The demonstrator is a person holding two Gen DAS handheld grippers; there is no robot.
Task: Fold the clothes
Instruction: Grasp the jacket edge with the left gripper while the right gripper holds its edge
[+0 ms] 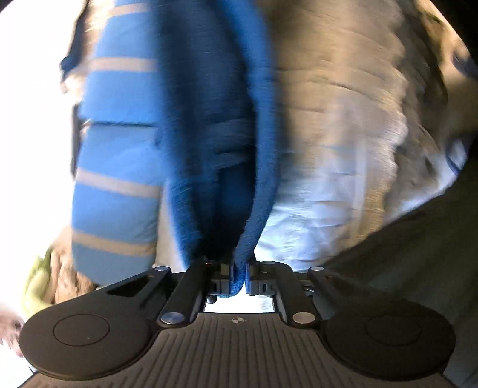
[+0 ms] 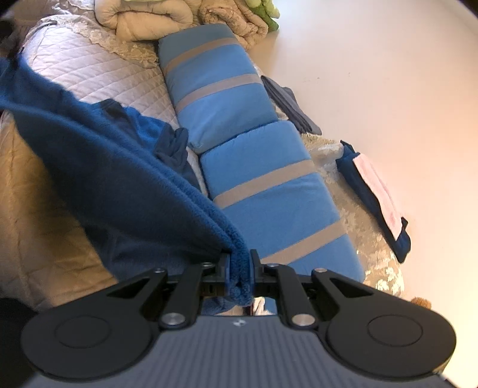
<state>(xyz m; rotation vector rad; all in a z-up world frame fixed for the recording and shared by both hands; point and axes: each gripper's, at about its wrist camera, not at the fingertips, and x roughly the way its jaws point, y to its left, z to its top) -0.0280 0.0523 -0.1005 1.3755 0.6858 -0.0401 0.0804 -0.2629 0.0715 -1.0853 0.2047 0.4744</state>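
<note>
Left tool [image 1: 237,277] and right tool [image 2: 240,277] each clench blue fleece garment [image 2: 119,185] hem. Advise: hold edges level, taut, before lowering onto bed [image 2: 89,74].

Home bedroom, quilted bedspread [image 2: 89,71], 2 striped blue pillows [image 2: 221,98], folded duvets [image 2: 149,18]

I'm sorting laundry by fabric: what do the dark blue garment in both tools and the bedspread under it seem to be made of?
Dark blue garment: looks like fleece, with a matte, fuzzy nap and a thick soft edge where the right tool pinches it. Bedspread: seems a quilted woven fabric with a slight sheen, diamond stitching and a lace-like border.
</note>
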